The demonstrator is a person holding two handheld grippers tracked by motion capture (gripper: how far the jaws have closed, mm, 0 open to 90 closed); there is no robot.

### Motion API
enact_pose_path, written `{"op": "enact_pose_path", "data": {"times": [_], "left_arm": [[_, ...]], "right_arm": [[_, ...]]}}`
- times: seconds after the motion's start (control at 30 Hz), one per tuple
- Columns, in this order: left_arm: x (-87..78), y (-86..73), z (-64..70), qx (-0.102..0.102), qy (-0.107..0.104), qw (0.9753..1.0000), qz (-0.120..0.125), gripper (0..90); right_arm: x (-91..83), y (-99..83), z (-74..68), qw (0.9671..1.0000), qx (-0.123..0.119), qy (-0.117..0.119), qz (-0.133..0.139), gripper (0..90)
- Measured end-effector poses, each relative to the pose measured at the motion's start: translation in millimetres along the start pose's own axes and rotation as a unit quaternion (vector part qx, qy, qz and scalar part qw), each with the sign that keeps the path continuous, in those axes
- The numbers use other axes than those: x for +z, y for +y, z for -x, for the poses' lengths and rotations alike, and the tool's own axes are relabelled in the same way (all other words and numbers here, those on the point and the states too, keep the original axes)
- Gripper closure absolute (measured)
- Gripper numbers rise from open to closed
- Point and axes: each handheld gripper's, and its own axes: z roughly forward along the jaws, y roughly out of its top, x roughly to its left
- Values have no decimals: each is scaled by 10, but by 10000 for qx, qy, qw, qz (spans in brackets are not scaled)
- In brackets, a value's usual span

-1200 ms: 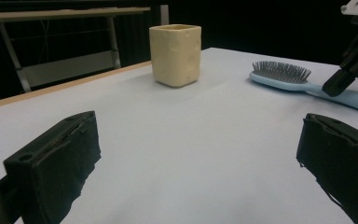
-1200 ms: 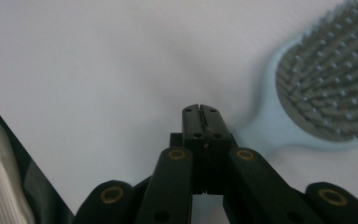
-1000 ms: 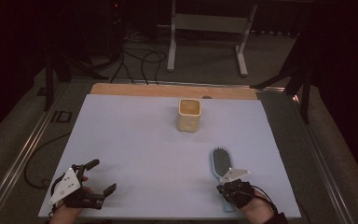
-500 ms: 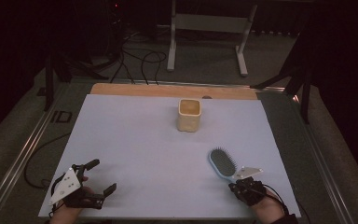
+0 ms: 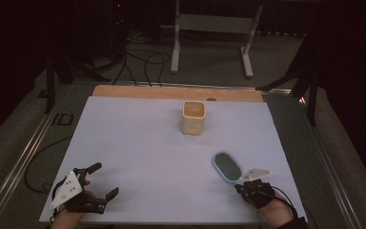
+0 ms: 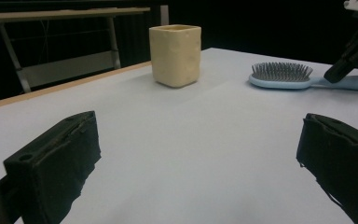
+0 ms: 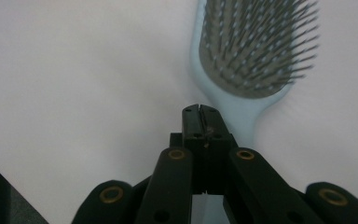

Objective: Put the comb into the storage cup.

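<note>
Beyond the hairbrush [image 5: 227, 166] stands a cup [image 5: 193, 117], apart.

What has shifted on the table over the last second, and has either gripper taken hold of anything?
The right gripper has drawn back toward the person's edge and slightly rightward; its jaws stand shut beside the hairbrush handle, clamping nothing. The hairbrush's head has swung a little to the left. The cream cup has stayed put, and the left gripper remains open at the near left corner.

no readable text, no labels, no numbers
</note>
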Motion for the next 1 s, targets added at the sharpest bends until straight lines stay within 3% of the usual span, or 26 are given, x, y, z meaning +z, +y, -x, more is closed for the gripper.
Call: {"op": "enact_pose_path", "data": {"times": [0.2,0.33,0.47,0.5,0.57,0.6,0.67,0.7,0.77,0.83,0.9,1.0], "left_arm": [[3,1,1,5,-9,10000,-12,0],[1,1,1,5,-5,10000,-11,0],[2,1,-2,-2,-8,10000,-9,0],[2,1,-1,-5,-4,10000,-7,0],[1,2,0,-4,-8,10000,-5,0],[1,2,0,-4,-8,10000,-5,0],[0,3,-1,-17,-7,10000,2,0],[-1,2,-2,-14,-8,10000,3,0],[-1,2,-3,-19,-9,10000,5,0],[-1,2,-3,-26,-12,10000,9,0],[-2,3,-3,-31,-14,10000,10,0],[-3,4,-4,-30,-13,10000,16,0]], "right_arm": [[-104,53,36,9999,43,-77,81,900],[-160,85,68,9998,50,-127,117,847],[-174,102,83,9998,144,-135,65,686],[-174,102,83,9998,144,-135,65,686],[-177,113,97,9996,218,-182,43,573],[-177,113,97,9996,218,-182,43,573],[-168,131,119,9992,328,-231,-52,417],[-168,131,119,9992,328,-231,-52,417],[-140,152,140,9988,392,-158,-252,264],[-133,157,142,9986,405,-149,-307,235],[-104,178,149,9974,469,-169,-512,136],[-72,194,160,9965,455,-175,-674,106]]}}
